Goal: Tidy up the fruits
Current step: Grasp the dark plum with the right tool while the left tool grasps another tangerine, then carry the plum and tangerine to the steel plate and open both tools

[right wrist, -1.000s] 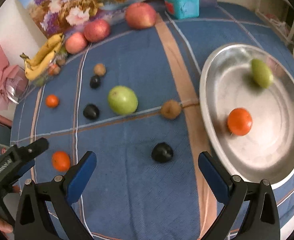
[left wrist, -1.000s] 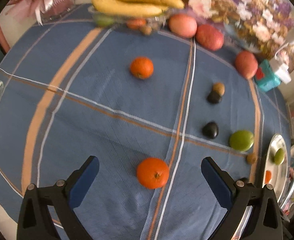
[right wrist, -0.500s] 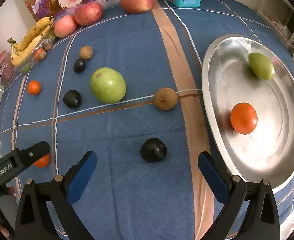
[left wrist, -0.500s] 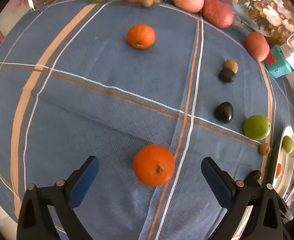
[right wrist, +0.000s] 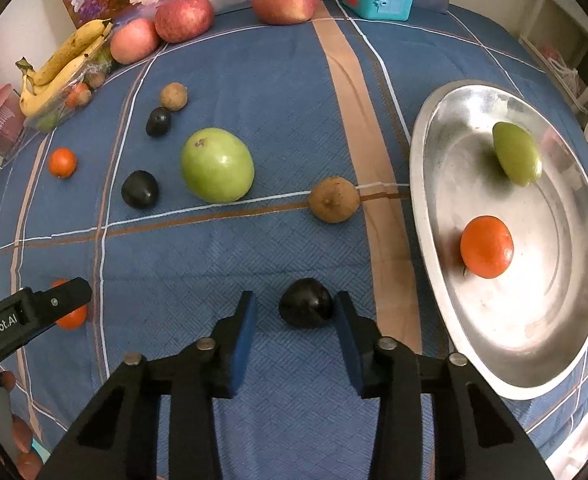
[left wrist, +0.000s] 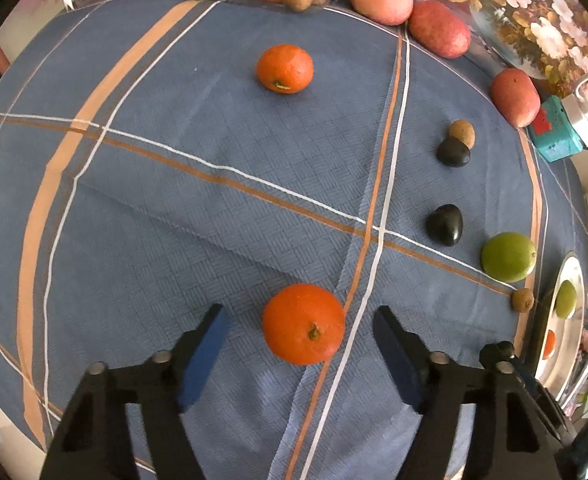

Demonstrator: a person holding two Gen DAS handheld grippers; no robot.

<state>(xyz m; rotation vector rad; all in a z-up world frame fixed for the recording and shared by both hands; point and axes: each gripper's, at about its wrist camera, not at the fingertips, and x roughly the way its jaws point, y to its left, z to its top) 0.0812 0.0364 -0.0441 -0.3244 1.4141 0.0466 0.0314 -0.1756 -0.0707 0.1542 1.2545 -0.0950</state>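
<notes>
Left wrist view, lower centre: left gripper (left wrist: pixel 299 344) straddling an orange (left wrist: pixel 303 323) on the table (left wrist: pixel 174 208), jaws closing, visible gaps either side, nothing pinched yet; second orange (left wrist: pixel 285 68) upper centre. Right wrist view, far left: bananas (right wrist: pixel 60 65), then green apple (right wrist: pixel 217 165) centre-left. Lower centre: right gripper (right wrist: pixel 295 326) closing around a dark plum (right wrist: pixel 305 308), right pad almost touching, left pad apart. Right edge: silver tray (right wrist: pixel 430 240) already holding two fruits, likely the collecting spot, hence both grippers pointing steeply down over loose fruit
</notes>
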